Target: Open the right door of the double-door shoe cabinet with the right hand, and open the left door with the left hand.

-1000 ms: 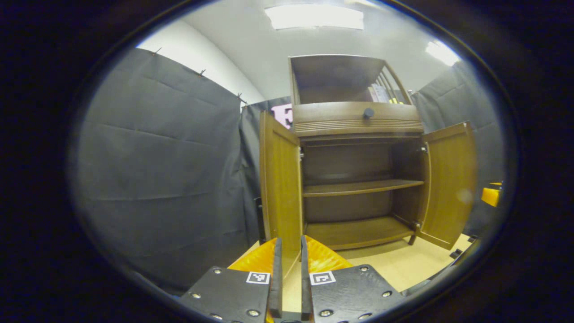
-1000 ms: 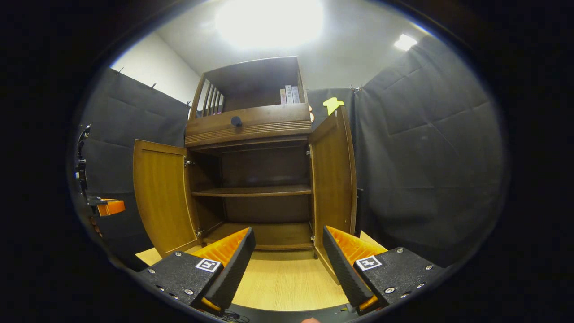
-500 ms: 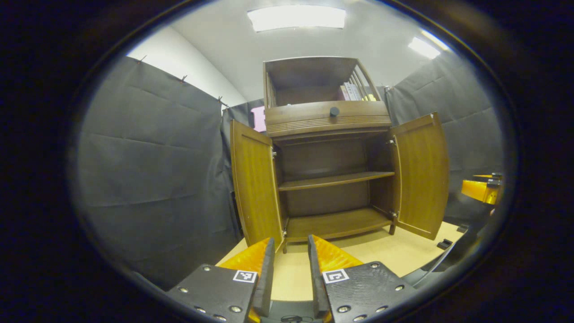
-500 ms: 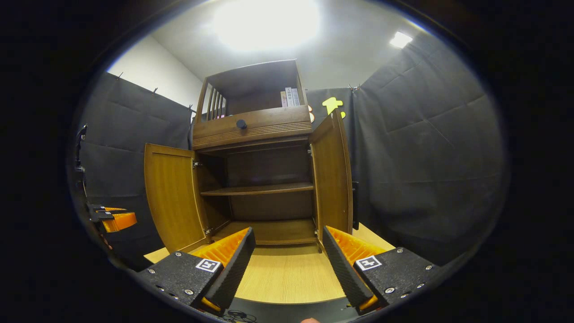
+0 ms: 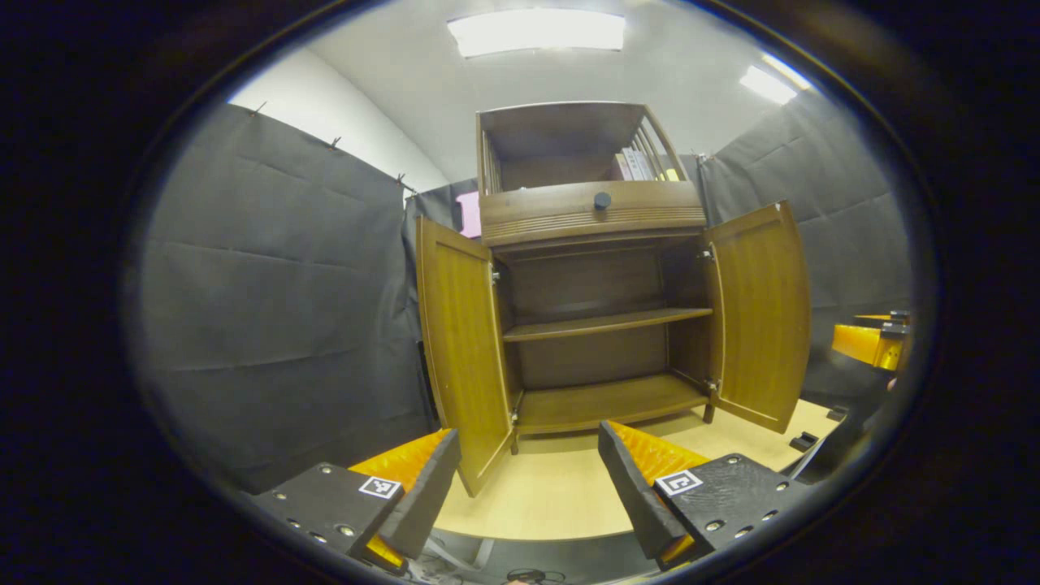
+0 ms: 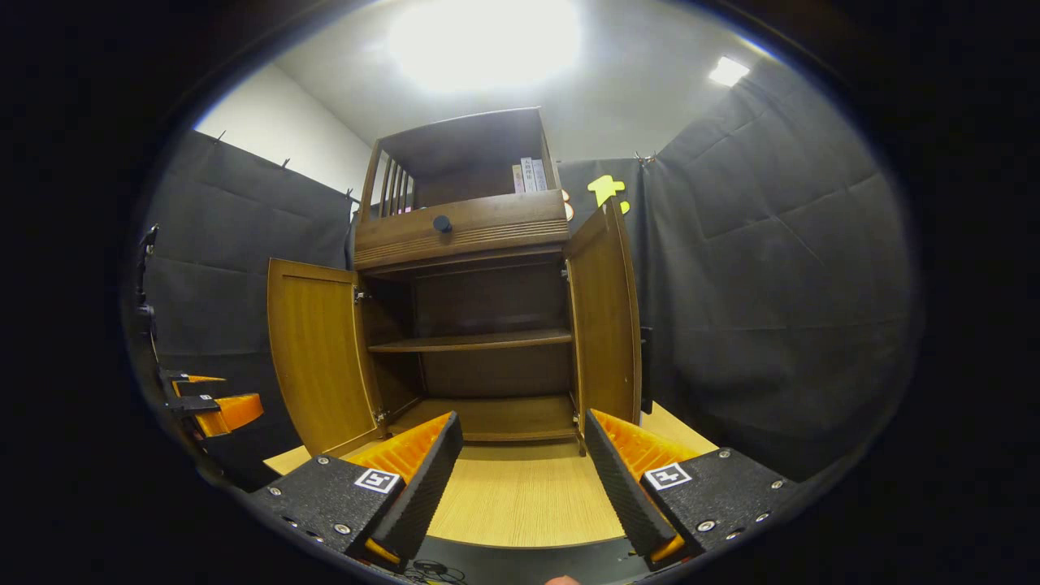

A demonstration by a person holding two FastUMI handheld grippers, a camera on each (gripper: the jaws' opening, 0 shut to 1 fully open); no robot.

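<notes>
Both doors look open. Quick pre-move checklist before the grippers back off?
1. Left door swung open: ok.
2. Right door swung open: ok.
3. Left gripper open, off the door, nothing between its fingers: ok.
4. Right gripper open, holding nothing: ok.
5. Left door's lower corner sits between the left gripper's fingers in the left gripper view; whether they clear it on retreat: cannot tell.
6. Cabinet shelf and floor ahead free of obstacles: ok.
</notes>
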